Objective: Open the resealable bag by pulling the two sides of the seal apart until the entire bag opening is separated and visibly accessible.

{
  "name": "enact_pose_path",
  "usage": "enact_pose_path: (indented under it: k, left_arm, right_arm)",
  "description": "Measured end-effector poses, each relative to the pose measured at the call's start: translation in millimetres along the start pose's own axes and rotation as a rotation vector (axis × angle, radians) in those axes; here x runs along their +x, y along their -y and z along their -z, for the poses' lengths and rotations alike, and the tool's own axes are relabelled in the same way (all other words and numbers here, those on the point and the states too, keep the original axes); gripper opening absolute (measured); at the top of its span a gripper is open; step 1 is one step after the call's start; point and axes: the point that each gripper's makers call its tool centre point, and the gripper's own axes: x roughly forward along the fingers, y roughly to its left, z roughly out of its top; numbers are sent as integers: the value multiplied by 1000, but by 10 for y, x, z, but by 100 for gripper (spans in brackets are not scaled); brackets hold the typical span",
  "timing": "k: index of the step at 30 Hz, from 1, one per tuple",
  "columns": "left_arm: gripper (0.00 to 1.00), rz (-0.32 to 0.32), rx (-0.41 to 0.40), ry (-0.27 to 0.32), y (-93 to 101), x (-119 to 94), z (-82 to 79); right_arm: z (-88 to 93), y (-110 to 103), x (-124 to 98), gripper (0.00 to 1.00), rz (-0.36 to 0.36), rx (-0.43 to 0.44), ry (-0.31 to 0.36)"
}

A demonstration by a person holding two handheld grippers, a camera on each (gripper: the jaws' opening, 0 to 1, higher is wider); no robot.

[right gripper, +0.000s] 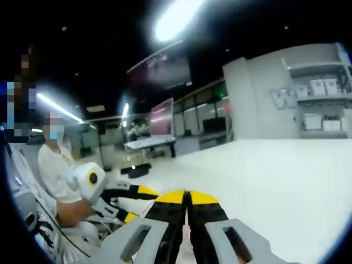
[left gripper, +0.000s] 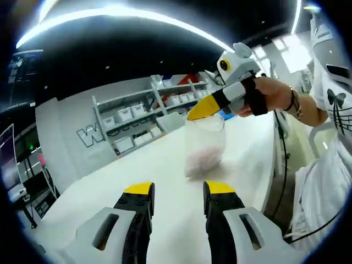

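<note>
Right gripper (left gripper: 206,108), jaws pinched together on the top edge of the clear resealable bag (left gripper: 204,144), holds it hanging over the middle of the white desk (left gripper: 165,181); in the right gripper view its yellow tips (right gripper: 187,197) meet closed. Left gripper (left gripper: 179,190) low at the near desk edge, jaws apart at a medium gap, holding nothing, well short of the bag. Grey shelving with white bins (left gripper: 137,118) behind the far edge, person in white (left gripper: 330,110) at the right side.
</note>
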Motion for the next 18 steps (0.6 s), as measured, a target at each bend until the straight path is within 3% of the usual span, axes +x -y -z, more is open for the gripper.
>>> enact_pose_path:
  k: [11, 18]
  left_arm:
    - [36, -19, -101, 7, -68, 3, 80]
    - [35, -40, -114, 7, -124, -6, 137]
  right_arm:
    - [-118, -77, 23, 0, -29, 14, 28]
    - [-141, -67, 68, 0, -30, 4, 24]
